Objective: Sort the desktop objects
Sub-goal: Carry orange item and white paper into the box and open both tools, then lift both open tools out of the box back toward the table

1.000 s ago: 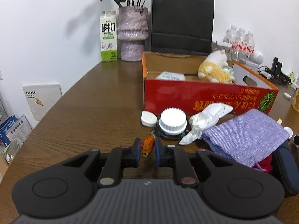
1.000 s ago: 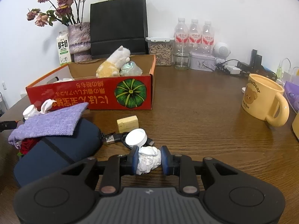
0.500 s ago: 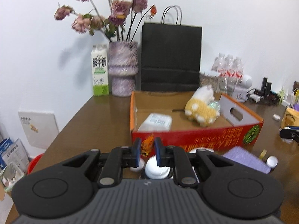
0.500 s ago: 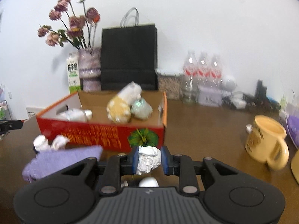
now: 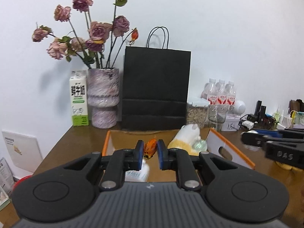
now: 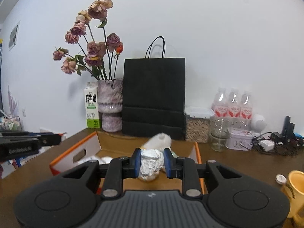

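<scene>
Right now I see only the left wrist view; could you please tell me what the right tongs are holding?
Observer: The right tongs are shut on a crumpled white paper ball.
Operator: Thank you. Are they near the box?
Observer: Yes. In the right wrist view the open box lies just below and ahead of them, with the plush toy behind the paper.
Operator: What stands right of the box?
Observer: A yellow mug, with a small round cap beside it.

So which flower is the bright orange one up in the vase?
The small closed bud on the bouquet's right edge. The other blooms in the vase are open, faded pink and purple roses.
</scene>
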Motion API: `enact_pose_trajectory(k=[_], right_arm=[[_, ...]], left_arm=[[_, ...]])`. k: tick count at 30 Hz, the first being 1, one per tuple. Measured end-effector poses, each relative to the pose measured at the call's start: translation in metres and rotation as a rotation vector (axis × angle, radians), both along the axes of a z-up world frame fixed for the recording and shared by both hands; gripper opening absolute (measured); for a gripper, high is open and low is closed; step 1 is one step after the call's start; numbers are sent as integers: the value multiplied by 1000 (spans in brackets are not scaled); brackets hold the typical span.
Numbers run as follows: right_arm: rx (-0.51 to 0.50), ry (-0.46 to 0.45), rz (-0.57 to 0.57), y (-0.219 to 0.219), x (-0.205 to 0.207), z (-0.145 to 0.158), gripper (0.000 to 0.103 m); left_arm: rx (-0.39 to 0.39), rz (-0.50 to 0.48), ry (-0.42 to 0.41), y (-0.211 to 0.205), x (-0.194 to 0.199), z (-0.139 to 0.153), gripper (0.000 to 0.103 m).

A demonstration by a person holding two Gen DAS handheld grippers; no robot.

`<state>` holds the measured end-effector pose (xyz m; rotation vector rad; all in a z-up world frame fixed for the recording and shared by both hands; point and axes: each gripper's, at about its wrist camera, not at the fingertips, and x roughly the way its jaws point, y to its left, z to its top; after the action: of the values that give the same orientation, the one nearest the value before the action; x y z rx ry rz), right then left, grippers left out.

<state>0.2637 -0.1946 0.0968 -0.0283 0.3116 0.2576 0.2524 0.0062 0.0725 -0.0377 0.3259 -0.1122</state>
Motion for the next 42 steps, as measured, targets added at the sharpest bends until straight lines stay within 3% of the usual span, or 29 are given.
enact_pose_trajectory(k=[7,15,31,33,34,35,37,39,41,42], right_arm=[[37,27,-13,3,38,-10,24],[0,114,-36,0,63,-48,24],[-20,127,-59,0,68,-63,25],[-19,128,-61,0,68,-63,27],[-19,128,-60,0,67,-63,30],[-19,129,-57,-1,67,-63,39],[-18,125,-57,-1,65,-62,48],[-18,121,-59,-2,64,-61,60],[-16,113,-62,-2,63,-60,89],[-17,109,-61,-1,63,-60,95]], left_arm=[[3,-19,21,-21,36,-10,16],[65,-15,131,-30,70,-49,16],[139,17,166,-36,77,-67,18],[154,34,154,-37,76,-66,26],[156,40,150,-36,75,-65,40],[159,50,141,-36,74,-64,52],[168,64,121,-36,71,-60,60],[170,73,106,-36,69,-58,76],[175,74,88,-37,67,-56,95],[178,86,76,-38,66,-56,97]])
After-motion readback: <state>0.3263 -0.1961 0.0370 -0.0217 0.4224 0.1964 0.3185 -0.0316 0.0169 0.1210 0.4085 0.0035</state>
